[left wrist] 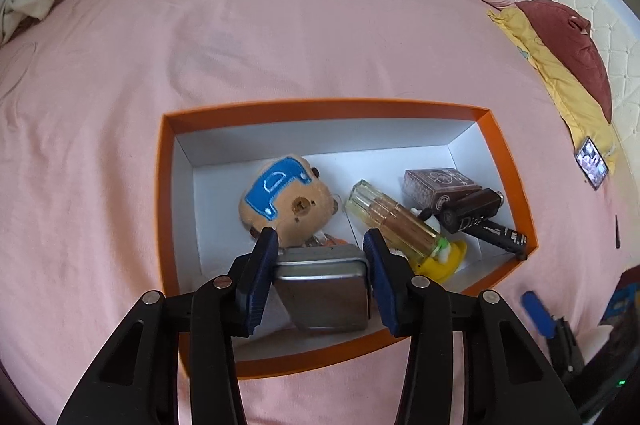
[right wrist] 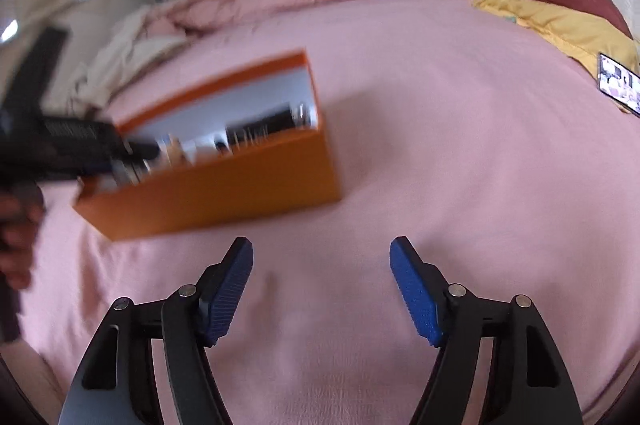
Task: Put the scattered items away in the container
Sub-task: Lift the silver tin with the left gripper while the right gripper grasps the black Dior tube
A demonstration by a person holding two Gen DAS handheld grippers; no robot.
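Left gripper (left wrist: 321,239) clamps a metal tin (left wrist: 324,289) between its blue pads, holding it over the near edge of the box (left wrist: 320,109); whether the tin touches the box floor cannot be told. Box: orange outside, white inside, open top, sitting on the pink bed (left wrist: 260,37). Contents: plush (left wrist: 286,199) with a blue patch near the middle of the box floor; clear bottle (left wrist: 394,219) of amber liquid lying just right of it; yellow toy (left wrist: 442,259) at the bottle's near end, by the near wall; brown carton (left wrist: 434,185) and dark tube (left wrist: 472,211) toward the right wall, tube leaning against the carton; black stick (left wrist: 500,233) lying in the near right corner. Right gripper (right wrist: 321,251) is spread wide with nothing between the pads, hovering over bare sheet nearer the camera than the box and to its right. Right wrist view is motion-blurred; box contents there are unreadable. Phone (left wrist: 592,163) with lit screen lies near the bed's right edge, beside a yellow pillow (left wrist: 560,81) and a red pillow (left wrist: 572,45).
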